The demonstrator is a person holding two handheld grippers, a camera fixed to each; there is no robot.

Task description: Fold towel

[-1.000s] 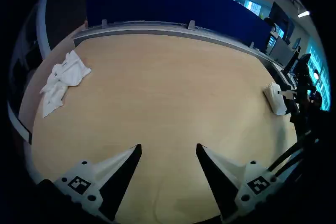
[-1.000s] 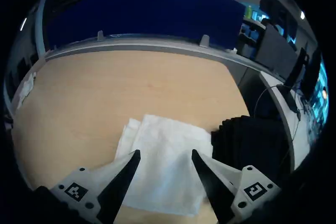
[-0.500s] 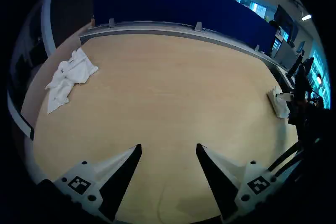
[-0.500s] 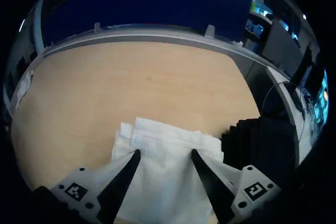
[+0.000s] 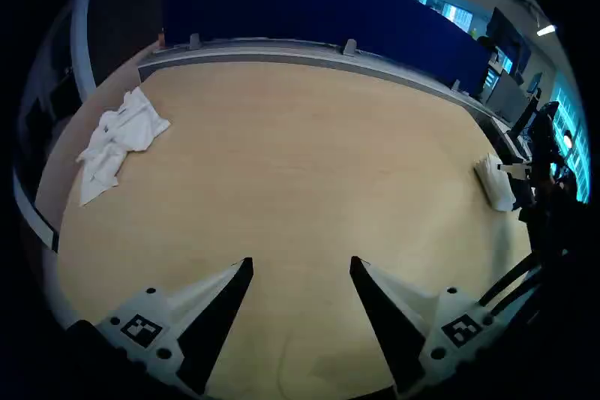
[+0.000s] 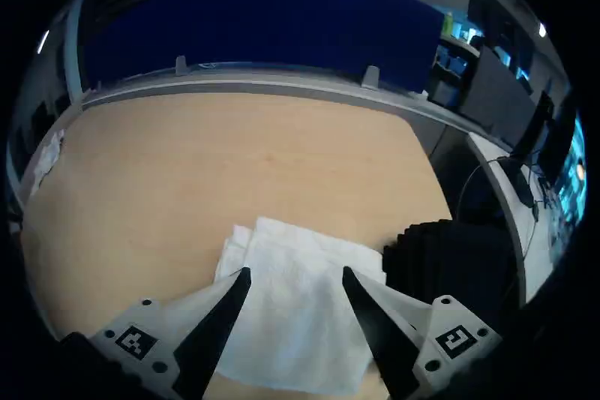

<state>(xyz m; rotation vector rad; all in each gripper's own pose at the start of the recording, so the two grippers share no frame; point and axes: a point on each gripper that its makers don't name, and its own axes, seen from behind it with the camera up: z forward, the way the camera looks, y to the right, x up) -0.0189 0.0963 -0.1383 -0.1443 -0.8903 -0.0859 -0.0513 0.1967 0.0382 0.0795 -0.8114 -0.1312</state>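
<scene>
A folded white towel (image 6: 300, 310) lies on the wooden table (image 6: 225, 167) near its right edge. My right gripper (image 6: 295, 280) is open just over the towel's far edge, its fingers straddling the cloth without pinching it. The same folded towel (image 5: 495, 182) appears small at the far right in the left gripper view, with the right gripper (image 5: 523, 169) beside it. A crumpled white towel (image 5: 120, 137) rests at the table's far left corner, also seen as the crumpled towel (image 6: 46, 154). My left gripper (image 5: 300, 272) is open above bare wood, holding nothing.
A blue divider panel (image 5: 315, 10) on a grey rail runs along the table's back edge. A black ribbed object (image 6: 450, 265) sits just right of the folded towel, off the table edge. Desks with monitors (image 6: 517, 107) stand to the right.
The right gripper dipped close over the folded towel, then drew back up; the towel now lies flatter. The left gripper view swung slightly and returned.
</scene>
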